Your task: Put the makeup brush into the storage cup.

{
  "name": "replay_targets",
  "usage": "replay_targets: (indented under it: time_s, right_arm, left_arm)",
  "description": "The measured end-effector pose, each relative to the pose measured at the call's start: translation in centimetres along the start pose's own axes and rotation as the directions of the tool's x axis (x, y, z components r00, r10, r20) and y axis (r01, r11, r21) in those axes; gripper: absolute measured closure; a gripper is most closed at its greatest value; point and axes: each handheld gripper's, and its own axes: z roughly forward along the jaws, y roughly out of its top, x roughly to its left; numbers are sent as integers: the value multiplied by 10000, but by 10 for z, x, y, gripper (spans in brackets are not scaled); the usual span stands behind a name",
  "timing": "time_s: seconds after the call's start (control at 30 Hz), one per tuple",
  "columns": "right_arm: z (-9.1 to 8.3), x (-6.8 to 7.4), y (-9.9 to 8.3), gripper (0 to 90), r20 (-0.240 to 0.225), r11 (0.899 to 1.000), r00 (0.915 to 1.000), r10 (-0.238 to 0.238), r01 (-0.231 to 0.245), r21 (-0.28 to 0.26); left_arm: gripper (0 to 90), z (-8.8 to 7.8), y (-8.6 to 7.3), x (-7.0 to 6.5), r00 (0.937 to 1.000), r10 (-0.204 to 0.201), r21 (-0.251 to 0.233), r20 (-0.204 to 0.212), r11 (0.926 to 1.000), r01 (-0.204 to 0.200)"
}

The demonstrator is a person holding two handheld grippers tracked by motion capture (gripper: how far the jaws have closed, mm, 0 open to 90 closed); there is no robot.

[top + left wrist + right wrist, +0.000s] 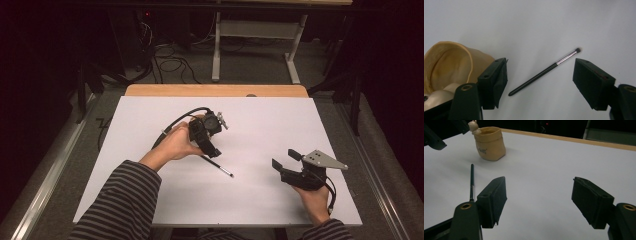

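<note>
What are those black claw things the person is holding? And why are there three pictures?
Each claw is a hand-held gripper, a squeezing tool with two black jaws. The person holds one in each hand: the left hand-held gripper and the right hand-held gripper. One camera looks down from above. The other two ride on the grippers and look along their jaws. On the white table lie a thin makeup brush and a small tan pouch. Both grippers are open and hold nothing; the left one hangs just above the brush.

Overhead light, white table [260, 190] evenly bright; surrounding room nearly black. Soft shadows under hands. High view soft, slightly grainy. Gripper views: near jaws blurred; slight vignetting at the corners. No hard glare.
</note>
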Motion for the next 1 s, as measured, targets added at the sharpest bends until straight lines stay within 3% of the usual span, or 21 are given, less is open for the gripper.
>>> replay_targets:
  time_s: [0.57,1.0]
  right_arm:
    - [0,0,0,292,24,10000,10000,35,-35,27]
    - [0,-1,0,292,4,10000,10000,28,-28,58]
  left_arm:
    - [273,12,5,-1,9983,583,888,69,9943,-587]
    - [267,23,6,0,9966,807,1262,189,9886,-824]
